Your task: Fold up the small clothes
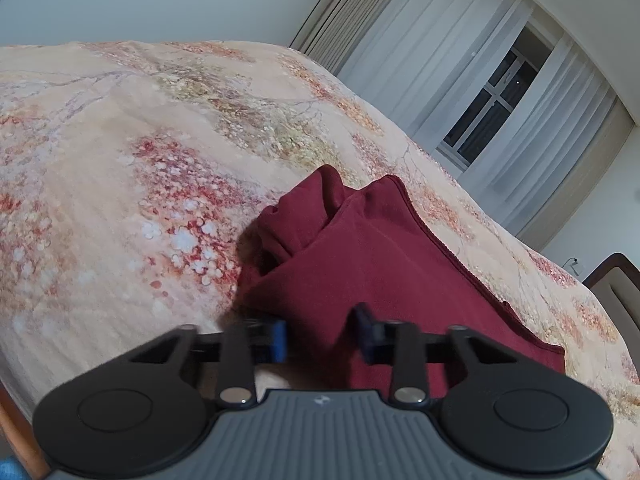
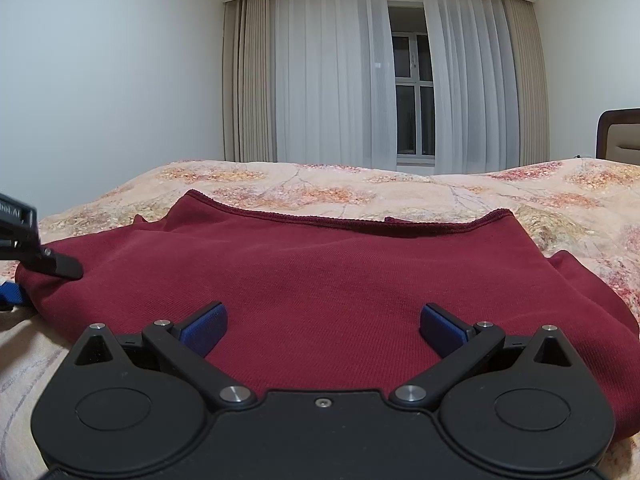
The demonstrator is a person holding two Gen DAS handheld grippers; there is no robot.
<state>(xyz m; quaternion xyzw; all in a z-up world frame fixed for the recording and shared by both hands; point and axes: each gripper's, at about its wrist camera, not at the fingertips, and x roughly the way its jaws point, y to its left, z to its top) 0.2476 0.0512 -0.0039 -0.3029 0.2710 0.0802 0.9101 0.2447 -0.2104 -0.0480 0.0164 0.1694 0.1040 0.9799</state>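
Floral bedspread, maroon garment spread flat, curtained window at 12 o'clock — left gripper pinching garment edge, right gripper jaws apart.

Even, soft indoor light fills both views; the window is dark. Fisheye bending curves the curtains and walls, with black corners at the frame edges. In the left view the near blue pads are blurred. Shadows are faint beside the red cloth.
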